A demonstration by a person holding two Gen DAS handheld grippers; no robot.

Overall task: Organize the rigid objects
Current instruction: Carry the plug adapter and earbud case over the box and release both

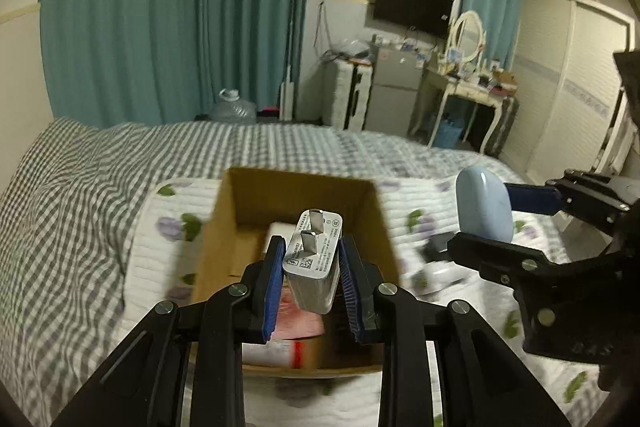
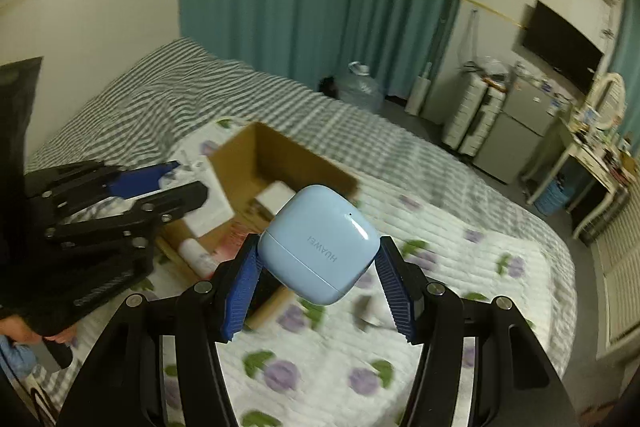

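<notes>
My left gripper [image 1: 312,247] is shut on a white wall charger [image 1: 314,259] with two metal prongs pointing up, held over an open cardboard box [image 1: 240,211]. My right gripper [image 2: 318,247] is shut on a light blue earbud case [image 2: 320,243] marked HUAWEI, held above the bed to the right of the box [image 2: 280,151]. The case [image 1: 484,203] and right gripper also show in the left wrist view. The left gripper [image 2: 172,183] shows at the left of the right wrist view. The box holds a white block [image 2: 276,197], a pink item [image 1: 300,323] and a white tube [image 2: 196,253].
The box stands on a white quilted mat with purple flowers [image 2: 320,367] laid over a grey checked bed [image 1: 80,187]. Small blurred items [image 1: 436,259] lie on the mat right of the box. Teal curtains, a water jug, a fridge and a dressing table stand beyond the bed.
</notes>
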